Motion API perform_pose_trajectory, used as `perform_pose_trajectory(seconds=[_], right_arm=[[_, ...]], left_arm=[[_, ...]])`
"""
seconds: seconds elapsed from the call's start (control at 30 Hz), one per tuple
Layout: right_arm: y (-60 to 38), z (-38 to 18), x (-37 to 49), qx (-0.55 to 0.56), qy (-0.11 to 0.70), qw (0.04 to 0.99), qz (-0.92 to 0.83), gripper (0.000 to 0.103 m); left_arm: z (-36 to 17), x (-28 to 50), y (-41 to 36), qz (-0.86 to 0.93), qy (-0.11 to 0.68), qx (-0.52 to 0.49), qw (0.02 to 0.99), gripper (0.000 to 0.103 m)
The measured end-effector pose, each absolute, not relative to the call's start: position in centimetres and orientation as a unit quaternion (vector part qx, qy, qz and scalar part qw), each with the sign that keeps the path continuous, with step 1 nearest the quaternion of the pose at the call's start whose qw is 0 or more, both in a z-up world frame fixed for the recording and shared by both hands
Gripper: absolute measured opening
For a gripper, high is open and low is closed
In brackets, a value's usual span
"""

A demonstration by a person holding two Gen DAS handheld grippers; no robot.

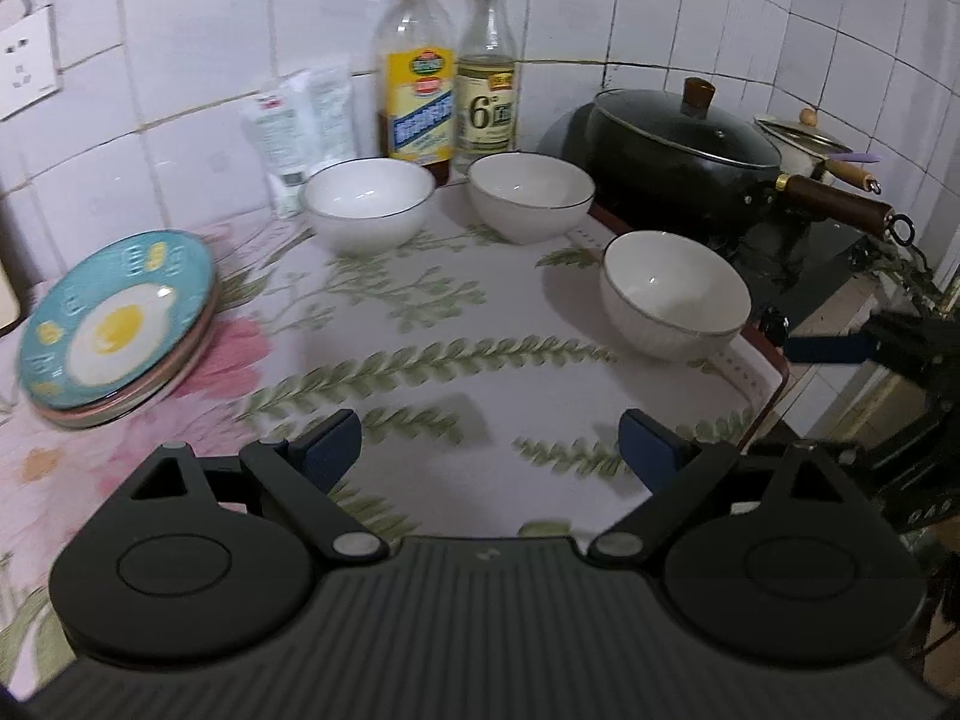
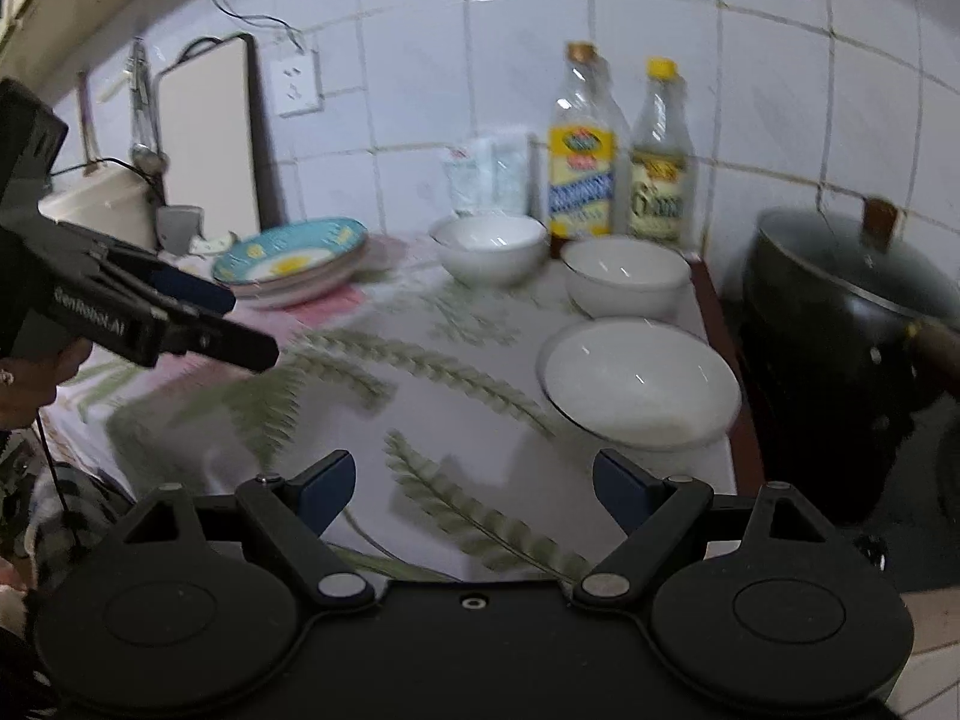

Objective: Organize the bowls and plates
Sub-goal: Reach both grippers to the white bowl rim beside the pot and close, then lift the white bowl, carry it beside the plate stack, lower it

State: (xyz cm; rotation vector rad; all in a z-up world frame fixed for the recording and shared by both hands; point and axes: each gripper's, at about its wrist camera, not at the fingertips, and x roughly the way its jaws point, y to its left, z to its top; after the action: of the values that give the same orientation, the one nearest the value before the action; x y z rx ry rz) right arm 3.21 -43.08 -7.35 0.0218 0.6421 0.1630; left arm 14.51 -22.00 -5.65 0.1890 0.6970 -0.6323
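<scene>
Three white bowls stand apart on the floral cloth: a back left bowl (image 1: pixel 368 204) (image 2: pixel 489 249), a back middle bowl (image 1: pixel 531 197) (image 2: pixel 627 279) and a near right bowl (image 1: pixel 676 294) (image 2: pixel 639 384). A stack of plates with a blue fried-egg plate on top (image 1: pixel 117 324) (image 2: pixel 291 261) lies at the left. My left gripper (image 1: pixel 491 450) is open and empty over the cloth, short of all the bowls; it also shows from the side in the right wrist view (image 2: pixel 240 324). My right gripper (image 2: pixel 474 483) is open and empty, just before the near right bowl.
Two bottles (image 1: pixel 420 60) (image 1: pixel 487 66) and a white packet (image 1: pixel 300 120) stand at the tiled wall. A black lidded pan (image 1: pixel 684 147) (image 2: pixel 840 312) with a wooden handle sits on the stove at the right. A white board (image 2: pixel 207 132) leans at the far left.
</scene>
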Motion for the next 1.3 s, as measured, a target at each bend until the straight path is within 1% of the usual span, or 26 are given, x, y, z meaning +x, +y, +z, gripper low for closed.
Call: perform_pose_trajectory(seconds=[0.1, 0.23, 0.43, 0.53, 0.57, 0.6, 0.63, 0.7, 0.73, 0.8, 0.9, 1.03, 1.3], right_arm=[[-44.1, -8.9, 4.1, 0.008, 0.327, 0.943, 0.064, 0.089], [-45.0, -10.7, 5.5, -0.001, 0.334, 0.942, 0.044, 0.089], [-47.1, -13.1, 8.2, 0.030, 0.341, 0.939, 0.027, 0.090], [-47.5, -13.7, 8.8, 0.016, 0.321, 0.947, 0.015, 0.091], [-47.6, -13.8, 9.1, 0.011, 0.318, 0.948, 0.014, 0.092], [-47.7, -14.0, 9.3, 0.009, 0.312, 0.950, 0.014, 0.092], [-47.8, -14.1, 9.6, 0.009, 0.308, 0.951, 0.014, 0.093], [-48.0, -14.2, 9.9, 0.007, 0.303, 0.953, 0.014, 0.093], [-47.9, -14.3, 10.0, 0.004, 0.299, 0.954, 0.017, 0.093], [-47.9, -14.3, 10.1, -0.003, 0.294, 0.956, 0.022, 0.093], [-47.5, -14.2, 10.0, -0.022, 0.280, 0.959, 0.027, 0.093], [-47.2, -14.2, 10.1, -0.033, 0.276, 0.960, 0.021, 0.095], [-46.0, -13.4, 9.4, -0.032, 0.284, 0.958, 0.023, 0.095]], left_arm=[[-6.6, 15.6, -23.9, -0.313, 0.332, 0.085, 0.886, 0.093], [-7.7, 17.5, -26.2, -0.333, 0.347, 0.044, 0.876, 0.092], [-9.3, 20.1, -30.0, -0.351, 0.362, 0.003, 0.864, 0.089], [-9.9, 21.0, -31.9, -0.358, 0.368, -0.001, 0.858, 0.077], [-10.1, 21.2, -32.3, -0.360, 0.369, -0.004, 0.857, 0.070], [-10.2, 21.5, -32.8, -0.362, 0.371, -0.006, 0.855, 0.065], [-10.5, 21.7, -33.2, -0.361, 0.374, -0.011, 0.854, 0.063], [-10.9, 22.2, -33.7, -0.362, 0.378, -0.017, 0.852, 0.054], [-11.1, 22.4, -33.9, -0.363, 0.381, -0.018, 0.850, 0.052], [-11.4, 22.6, -34.0, -0.365, 0.386, -0.018, 0.847, 0.040], [-11.9, 22.9, -34.2, -0.374, 0.396, -0.023, 0.838, 0.030], [-12.0, 22.8, -34.4, -0.372, 0.397, -0.023, 0.839, 0.029], [-10.9, 21.8, -33.3, -0.368, 0.392, -0.008, 0.843, 0.028]])
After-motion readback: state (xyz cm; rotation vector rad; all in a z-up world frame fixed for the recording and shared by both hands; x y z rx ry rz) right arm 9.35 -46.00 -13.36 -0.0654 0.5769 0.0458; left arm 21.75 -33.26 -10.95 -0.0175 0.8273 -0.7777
